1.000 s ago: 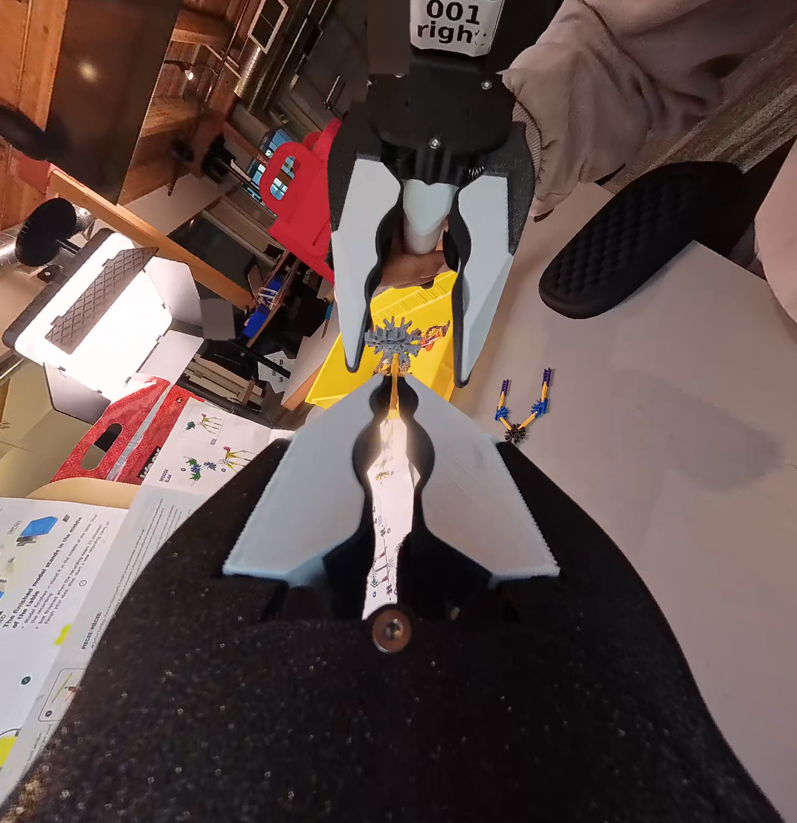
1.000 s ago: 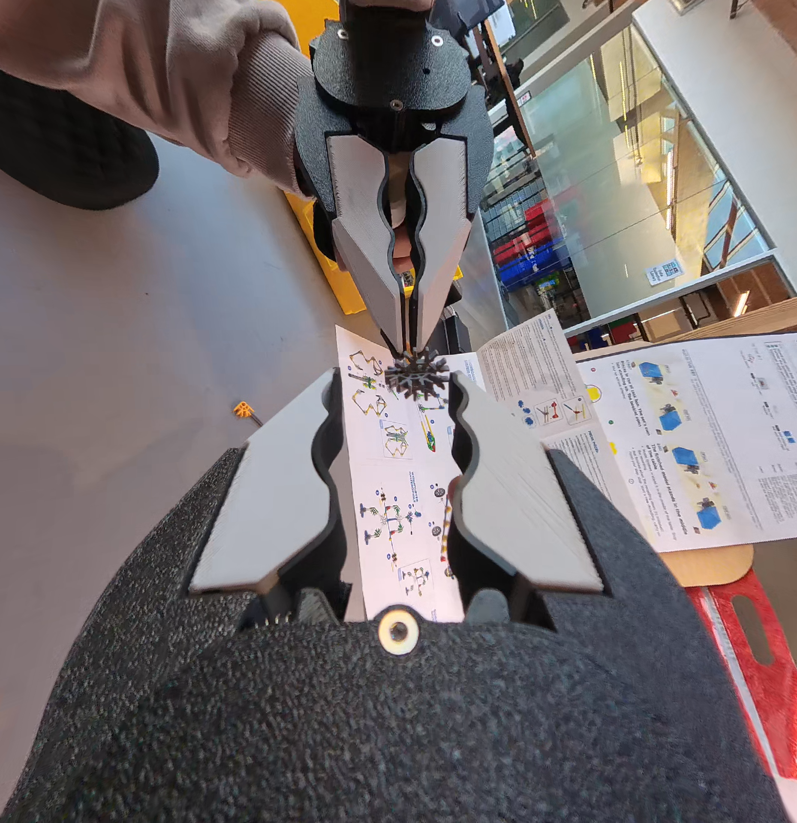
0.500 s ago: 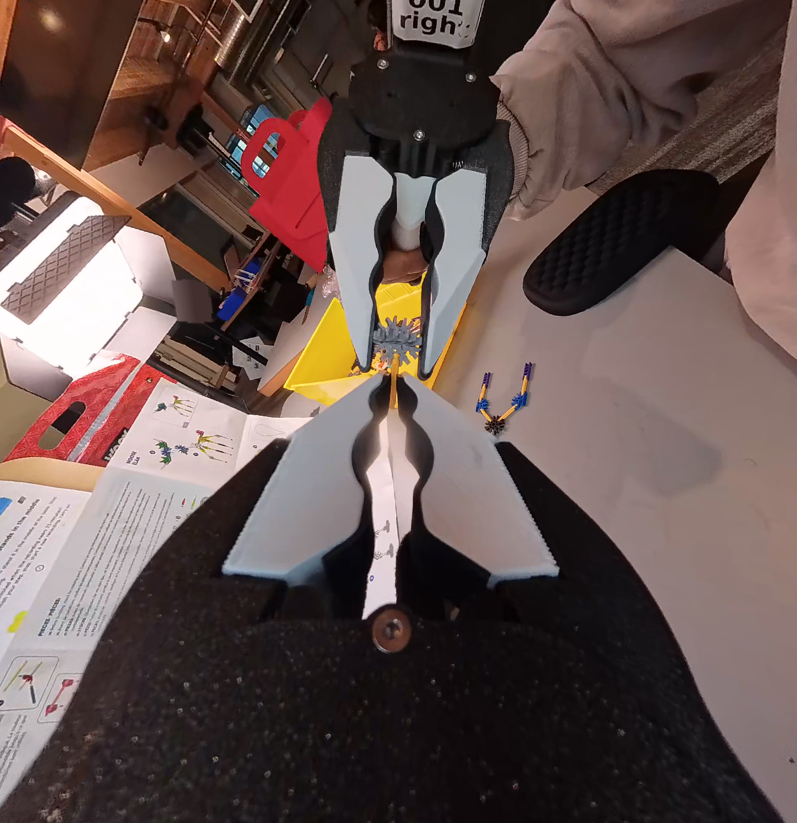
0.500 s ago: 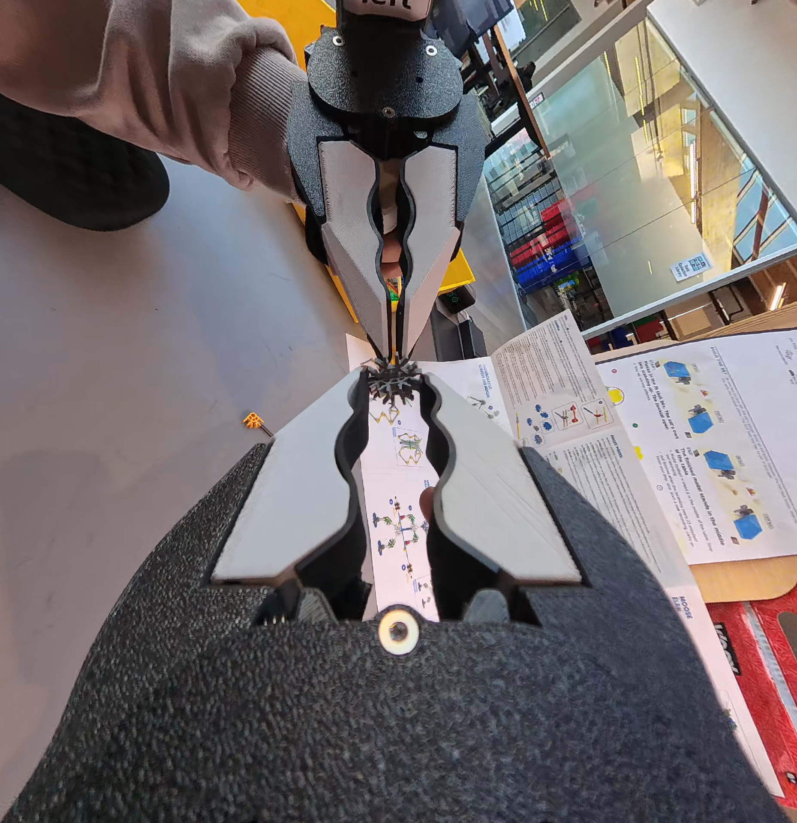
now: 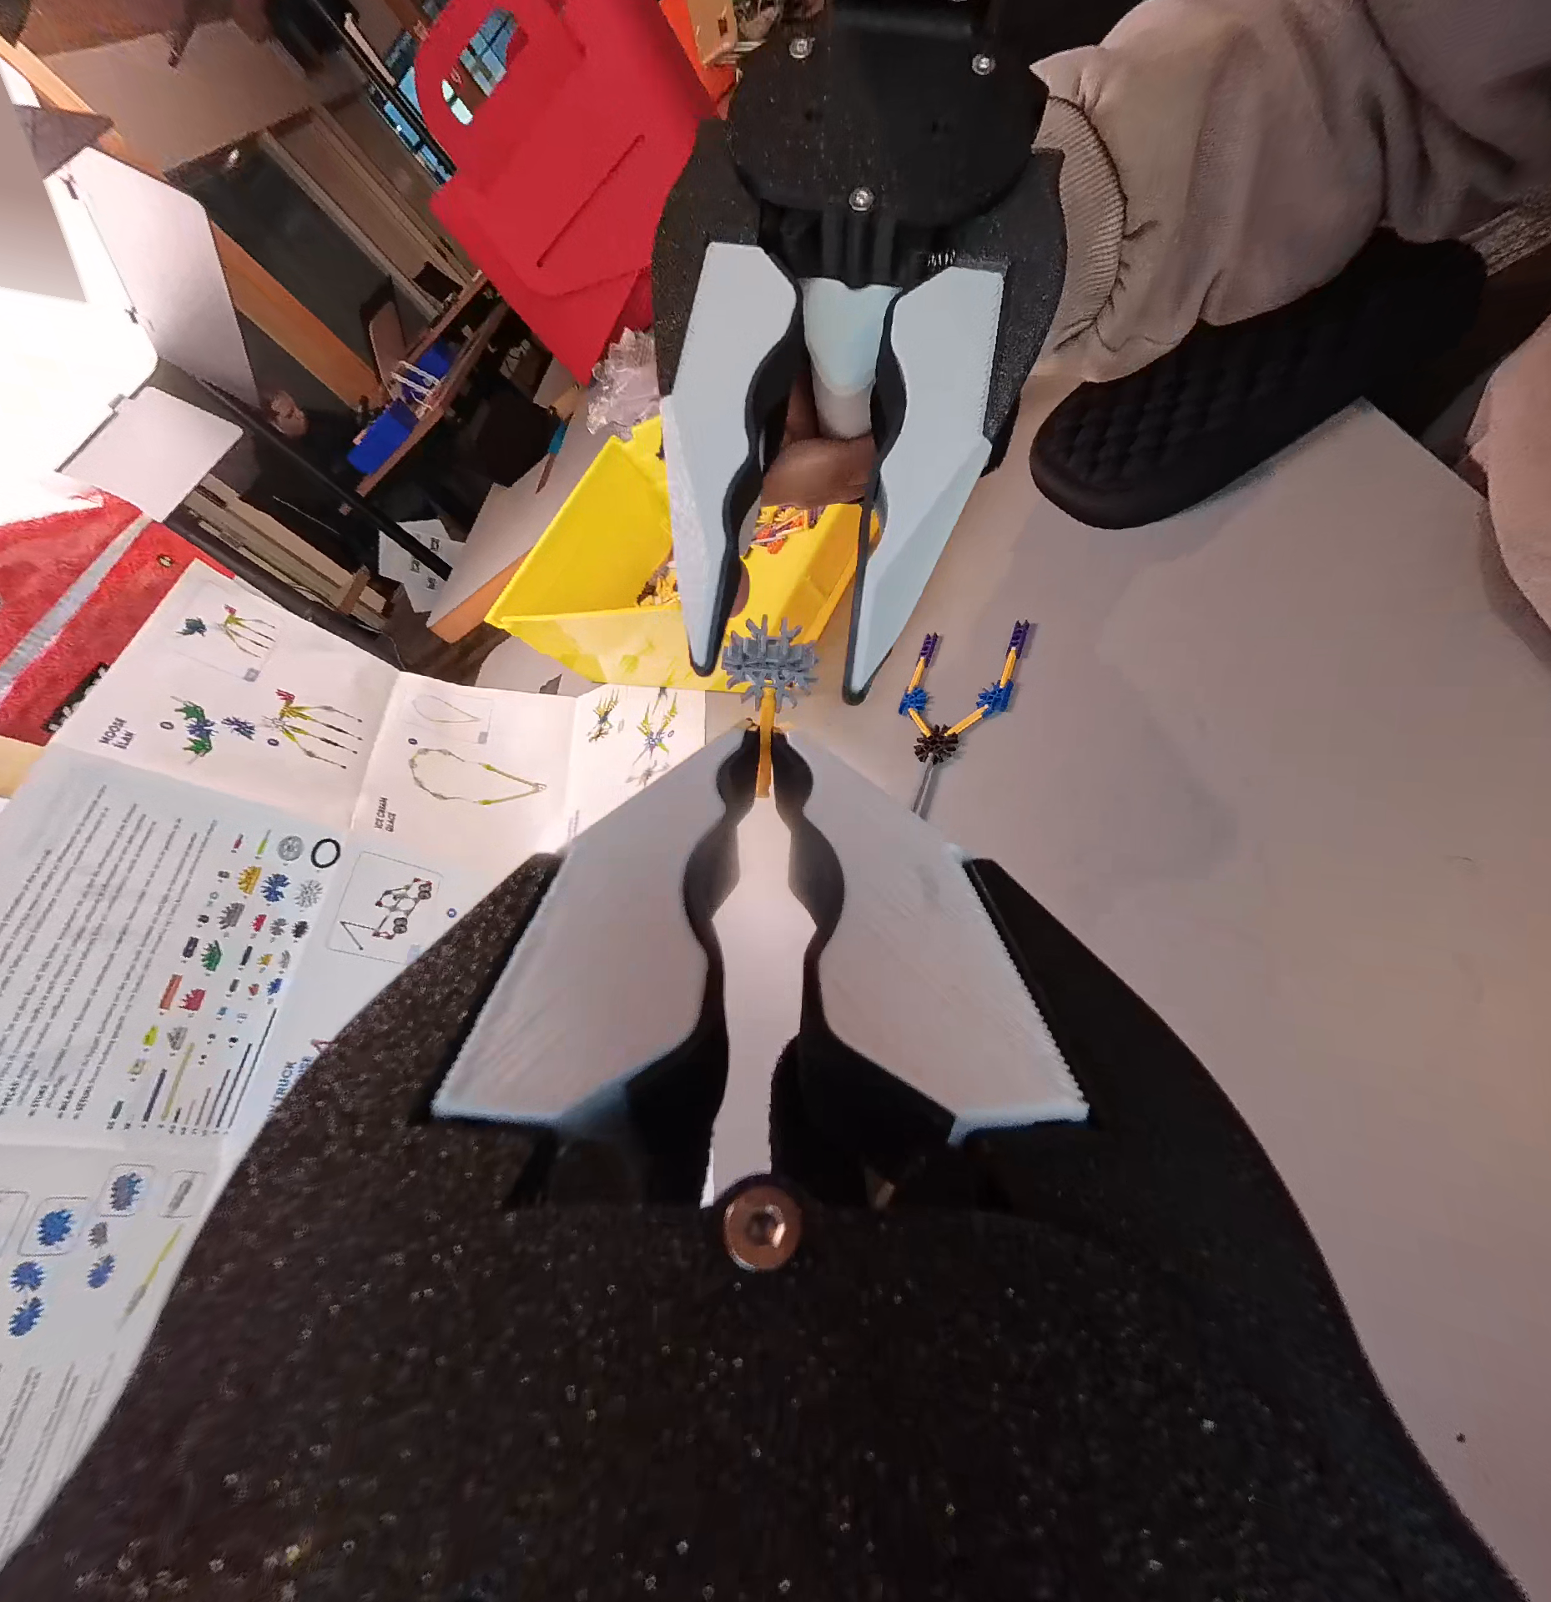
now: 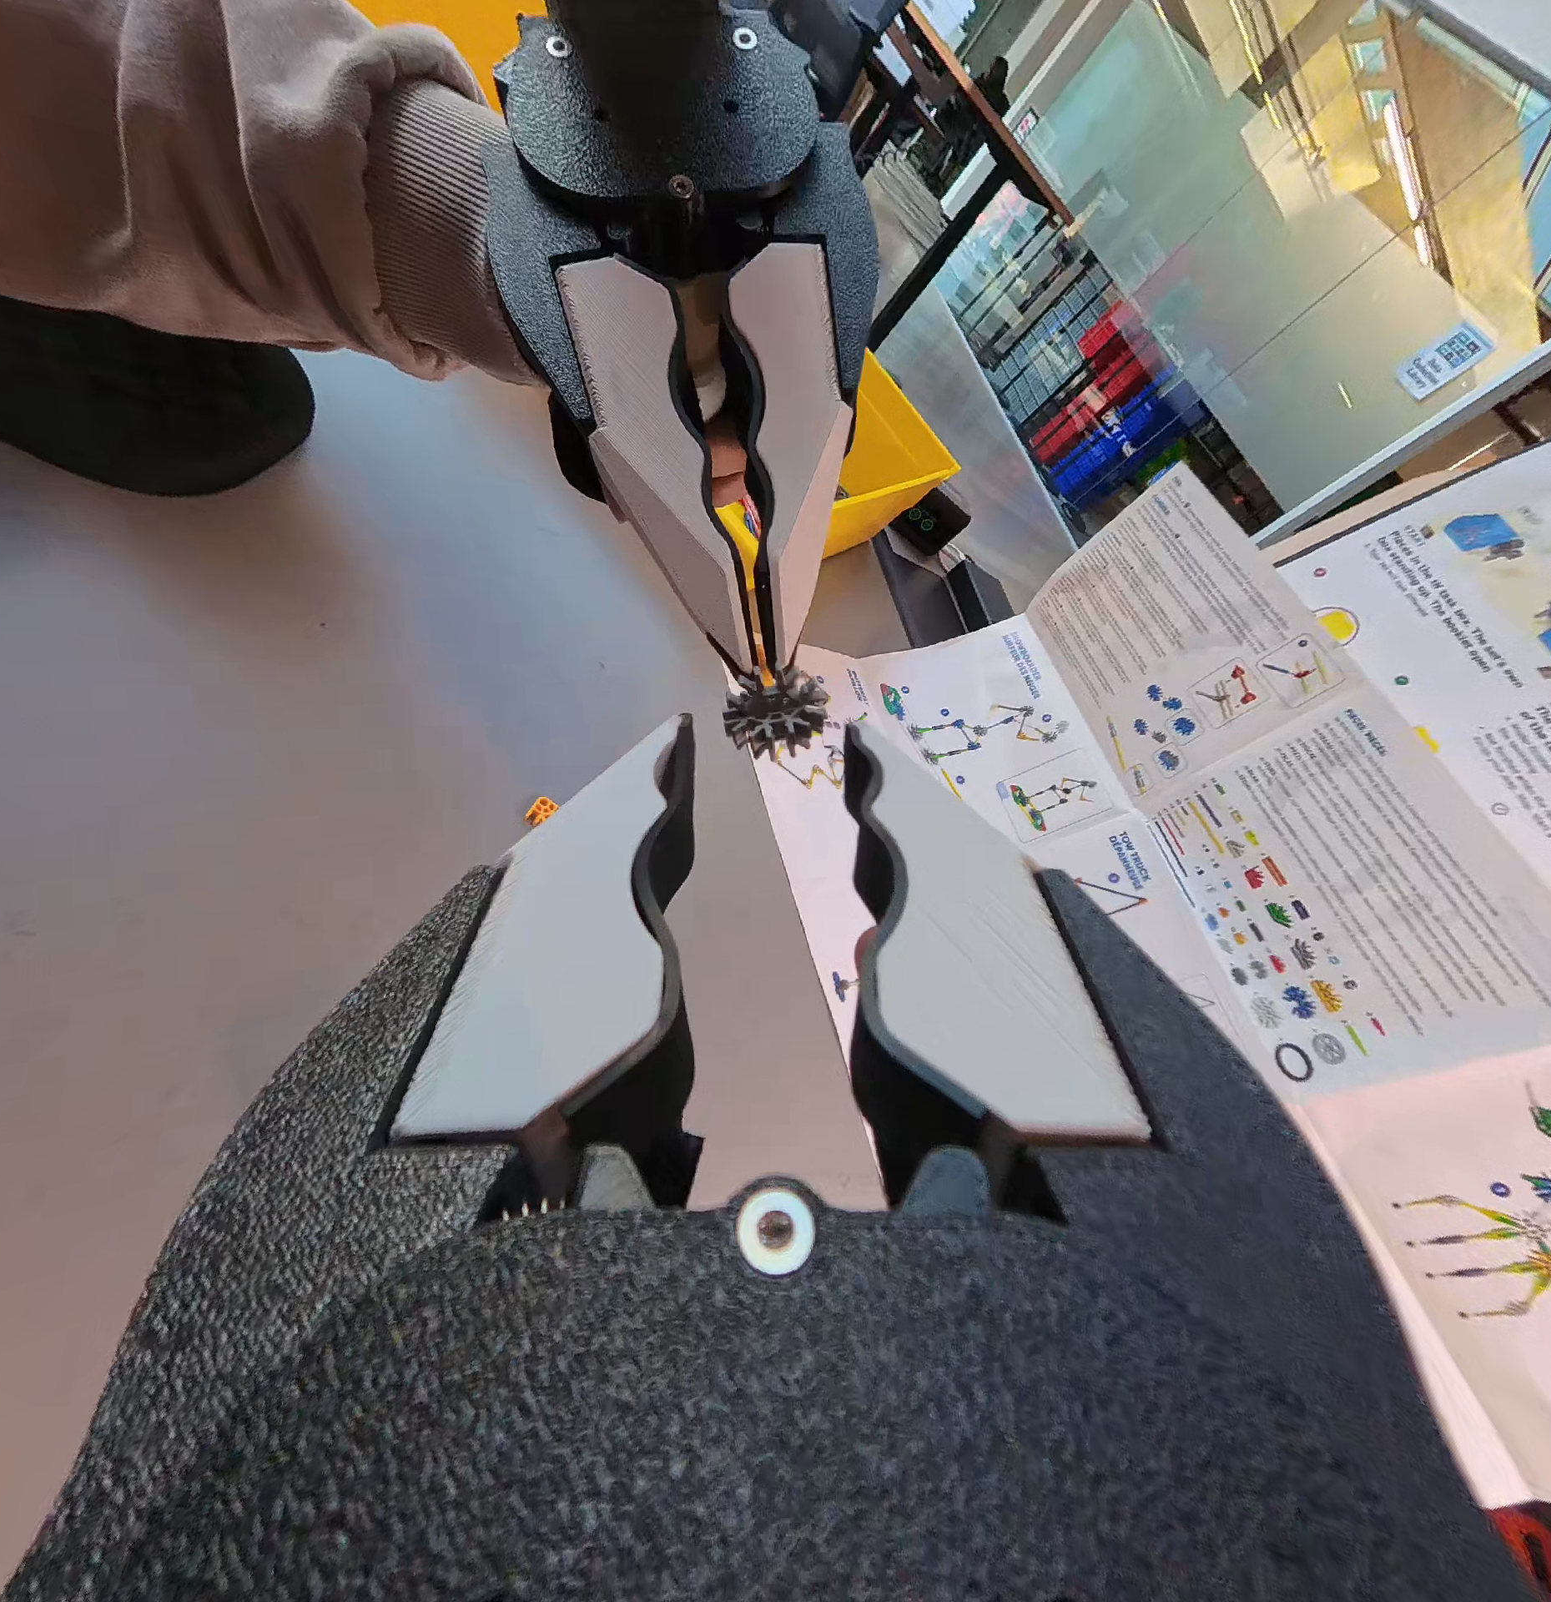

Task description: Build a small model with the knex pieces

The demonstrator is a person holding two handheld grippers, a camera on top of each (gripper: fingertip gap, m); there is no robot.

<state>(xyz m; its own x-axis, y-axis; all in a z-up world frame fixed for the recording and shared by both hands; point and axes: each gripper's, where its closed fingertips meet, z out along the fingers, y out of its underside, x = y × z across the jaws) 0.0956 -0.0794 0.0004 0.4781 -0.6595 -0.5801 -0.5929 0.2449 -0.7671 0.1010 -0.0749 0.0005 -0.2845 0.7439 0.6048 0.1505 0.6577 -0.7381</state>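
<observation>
My left gripper (image 5: pixel 761 737) is shut on a short yellow rod (image 5: pixel 765 763) that carries a grey snowflake-shaped connector (image 5: pixel 770 663) on its far end. It holds them above the white table (image 5: pixel 1188 867). My right gripper (image 6: pixel 767 724) faces it tip to tip and is open, its fingertips on either side of the connector (image 6: pixel 776 719) without gripping it. In the left wrist view the right gripper (image 5: pixel 780 680) straddles the connector. In the right wrist view the left gripper (image 6: pixel 759 676) pinches the rod (image 6: pixel 756 607).
A yellow bin (image 5: pixel 598 607) of parts stands behind the grippers. Unfolded instruction sheets (image 5: pixel 234 780) lie beside it. A small blue-and-yellow rod assembly (image 5: pixel 962 702) and a tiny orange piece (image 6: pixel 542 810) lie on the table. A black padded armrest (image 5: pixel 1231 416) is at the table edge. The grippers are tip to tip, or close to it.
The right gripper had narrowed around the grey connector half a second ago and has now opened wide. Both grippers have dropped closer to the table; the left keeps its hold on the rod.
</observation>
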